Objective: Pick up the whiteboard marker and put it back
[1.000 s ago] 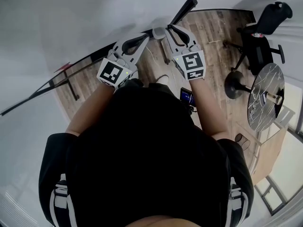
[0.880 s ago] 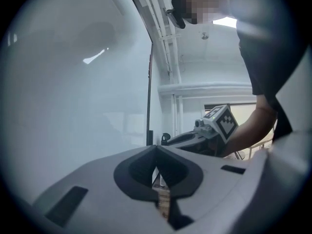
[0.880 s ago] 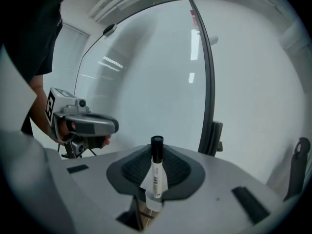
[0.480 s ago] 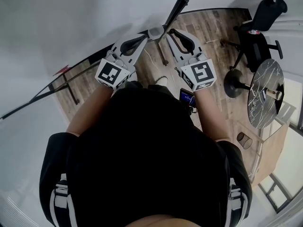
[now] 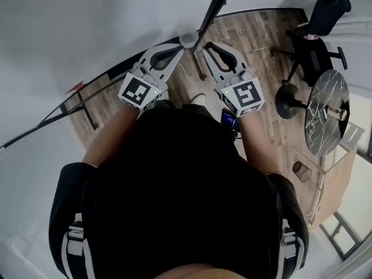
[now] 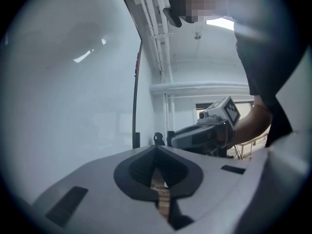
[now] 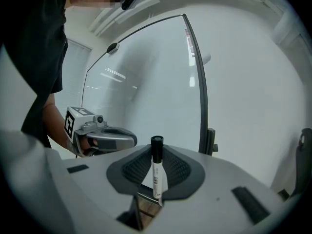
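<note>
The whiteboard marker [image 7: 156,172], white with a black cap, stands upright between the pads of my right gripper [image 7: 156,167], which is shut on it. In the head view the right gripper [image 5: 207,46] points at the whiteboard [image 5: 87,28], close to its dark frame edge. My left gripper [image 5: 187,40] is just left of it, its tips almost level with the right one's. In the left gripper view the left gripper [image 6: 157,162] has its jaws together with nothing between them. Each gripper view shows the other gripper alongside. The marker is hidden in the head view.
The whiteboard's dark frame [image 7: 201,96] runs up just right of the marker. A black office chair [image 5: 317,36] and a round dark table [image 5: 325,112] stand on the wooden floor [image 5: 256,34] to the right. A small device [image 5: 229,120] hangs at the person's waist.
The right gripper has drawn back and to the right with the marker in it. The left gripper's tips have slid right, toward the board's frame.
</note>
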`<move>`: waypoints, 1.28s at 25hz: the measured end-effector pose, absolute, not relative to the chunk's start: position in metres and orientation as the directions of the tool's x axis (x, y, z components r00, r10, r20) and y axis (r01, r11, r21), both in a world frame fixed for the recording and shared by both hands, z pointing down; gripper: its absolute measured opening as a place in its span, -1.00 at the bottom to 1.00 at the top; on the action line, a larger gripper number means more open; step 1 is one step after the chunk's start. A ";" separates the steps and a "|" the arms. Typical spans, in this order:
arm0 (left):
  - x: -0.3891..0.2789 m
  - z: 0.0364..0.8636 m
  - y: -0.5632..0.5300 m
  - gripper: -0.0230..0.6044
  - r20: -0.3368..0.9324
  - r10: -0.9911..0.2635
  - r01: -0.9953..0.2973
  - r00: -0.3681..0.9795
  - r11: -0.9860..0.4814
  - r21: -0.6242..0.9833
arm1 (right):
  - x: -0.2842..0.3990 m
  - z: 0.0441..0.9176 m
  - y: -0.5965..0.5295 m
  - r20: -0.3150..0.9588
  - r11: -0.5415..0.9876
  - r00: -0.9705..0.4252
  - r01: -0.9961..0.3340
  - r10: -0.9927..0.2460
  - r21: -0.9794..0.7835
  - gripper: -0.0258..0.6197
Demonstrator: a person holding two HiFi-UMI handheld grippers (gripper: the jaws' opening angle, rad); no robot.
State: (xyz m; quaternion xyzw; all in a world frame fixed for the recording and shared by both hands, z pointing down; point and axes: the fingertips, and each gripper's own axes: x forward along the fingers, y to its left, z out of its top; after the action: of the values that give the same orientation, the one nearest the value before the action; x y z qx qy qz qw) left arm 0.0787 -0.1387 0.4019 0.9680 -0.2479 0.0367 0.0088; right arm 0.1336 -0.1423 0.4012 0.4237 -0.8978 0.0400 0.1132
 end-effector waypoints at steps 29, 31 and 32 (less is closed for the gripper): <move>0.074 0.390 -0.148 -0.92 0.053 -0.482 -0.484 0.874 -0.875 0.017 | 0.127 0.394 -0.150 0.217 0.652 -0.636 -0.759 -0.740 -0.002 -0.71; 0.074 0.391 -0.151 -0.92 0.054 -0.483 -0.485 0.874 -0.875 0.020 | 0.128 0.396 -0.154 0.223 0.650 -0.633 -0.760 -0.741 0.001 -0.71; 0.074 0.391 -0.152 -0.92 0.055 -0.485 -0.486 0.873 -0.873 0.022 | 0.129 0.396 -0.156 0.224 0.649 -0.632 -0.761 -0.742 0.003 -0.71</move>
State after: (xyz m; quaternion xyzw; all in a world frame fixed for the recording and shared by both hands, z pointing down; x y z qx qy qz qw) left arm 0.0735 -0.1525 0.3912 0.9676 -0.2509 0.0238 0.0174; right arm 0.1285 -0.1560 0.3963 0.4167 -0.9020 0.0459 0.1030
